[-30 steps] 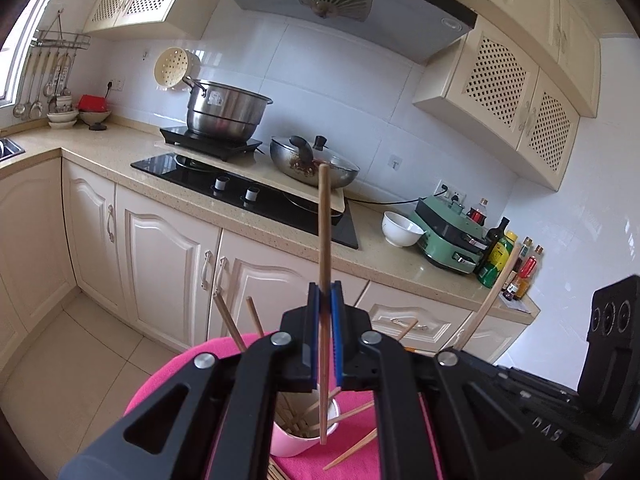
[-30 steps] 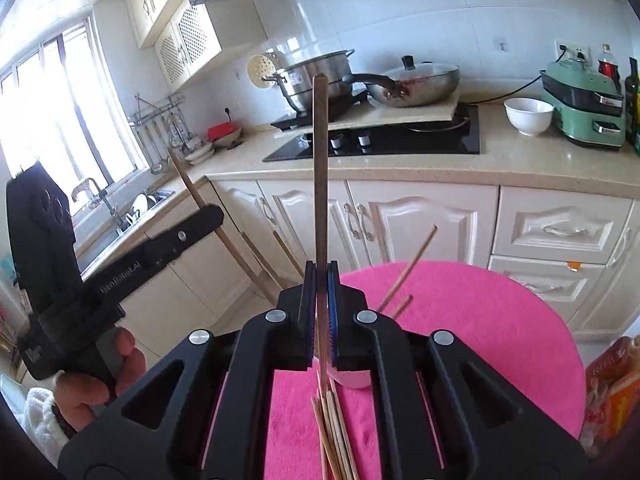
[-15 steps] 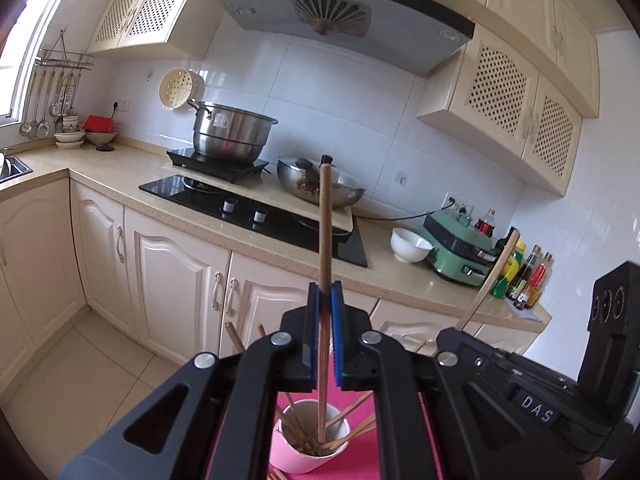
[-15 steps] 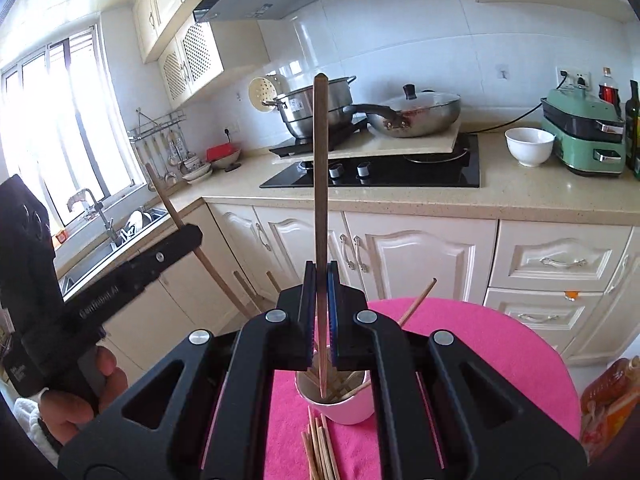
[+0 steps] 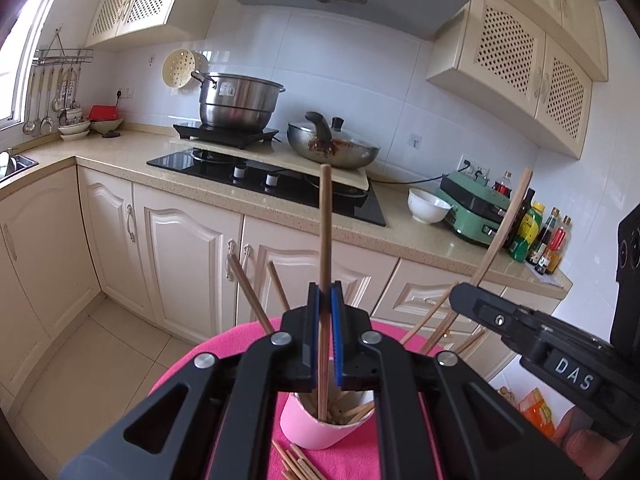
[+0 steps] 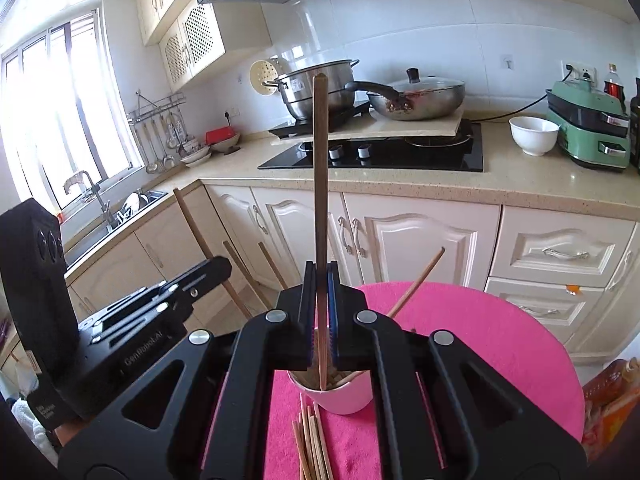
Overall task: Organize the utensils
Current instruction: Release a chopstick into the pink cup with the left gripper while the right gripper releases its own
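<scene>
A pink cup (image 5: 320,430) stands on a round pink table (image 5: 352,460) and holds several wooden chopsticks. My left gripper (image 5: 325,300) is shut on one upright chopstick (image 5: 325,232); its lower end is inside the cup. My right gripper (image 6: 319,280) is shut on a darker chopstick (image 6: 320,168), also upright with its tip in the cup (image 6: 338,396). Each gripper shows in the other's view: the right one (image 5: 532,332) and the left one (image 6: 152,312). Several loose chopsticks (image 6: 310,440) lie on the table in front of the cup.
Behind the table runs a kitchen counter (image 5: 420,240) with a black hob (image 5: 264,176), a steel pot (image 5: 236,104), a wok (image 5: 332,148), a white bowl (image 5: 426,206), a green appliance (image 5: 476,208) and bottles (image 5: 536,232). An orange bag (image 6: 612,400) sits at the table's right.
Both grippers have lowered their chopsticks toward the cup; the tips now sit inside it. The views tilted up, so the cup sits lower in frame.
</scene>
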The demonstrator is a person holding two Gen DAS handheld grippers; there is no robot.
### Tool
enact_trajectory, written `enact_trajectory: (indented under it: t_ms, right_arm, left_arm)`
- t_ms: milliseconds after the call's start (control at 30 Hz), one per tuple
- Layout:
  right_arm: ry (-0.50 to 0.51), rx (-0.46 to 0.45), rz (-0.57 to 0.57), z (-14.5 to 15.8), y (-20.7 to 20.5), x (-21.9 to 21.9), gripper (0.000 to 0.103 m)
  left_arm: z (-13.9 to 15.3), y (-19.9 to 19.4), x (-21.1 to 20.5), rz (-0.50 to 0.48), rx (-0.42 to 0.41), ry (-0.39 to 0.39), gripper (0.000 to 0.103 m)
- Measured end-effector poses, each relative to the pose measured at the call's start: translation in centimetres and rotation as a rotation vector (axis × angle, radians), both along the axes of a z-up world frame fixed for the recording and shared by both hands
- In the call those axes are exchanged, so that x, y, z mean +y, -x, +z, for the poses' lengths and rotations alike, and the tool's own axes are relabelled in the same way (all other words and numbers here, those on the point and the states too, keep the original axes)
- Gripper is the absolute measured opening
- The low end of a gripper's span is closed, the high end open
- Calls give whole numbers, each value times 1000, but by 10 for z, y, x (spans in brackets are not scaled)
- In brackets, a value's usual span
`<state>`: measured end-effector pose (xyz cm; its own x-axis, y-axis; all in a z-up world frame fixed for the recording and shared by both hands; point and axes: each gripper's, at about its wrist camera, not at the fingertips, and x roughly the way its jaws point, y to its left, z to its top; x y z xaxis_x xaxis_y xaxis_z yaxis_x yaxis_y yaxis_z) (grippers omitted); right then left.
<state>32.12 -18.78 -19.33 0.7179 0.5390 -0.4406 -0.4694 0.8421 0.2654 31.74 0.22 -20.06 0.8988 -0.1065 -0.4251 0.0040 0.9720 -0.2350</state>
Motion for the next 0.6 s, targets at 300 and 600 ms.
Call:
enact_trajectory:
  t_ms: [300,600]
  right_arm:
    - [26,22,5,-12,3,4,6]
    - [46,38,8,-22,7,8,6]
  left_arm:
    - [-25,6,-4,-12,75,-5,6]
    - [-35,5,-1,-23,131,8,7]
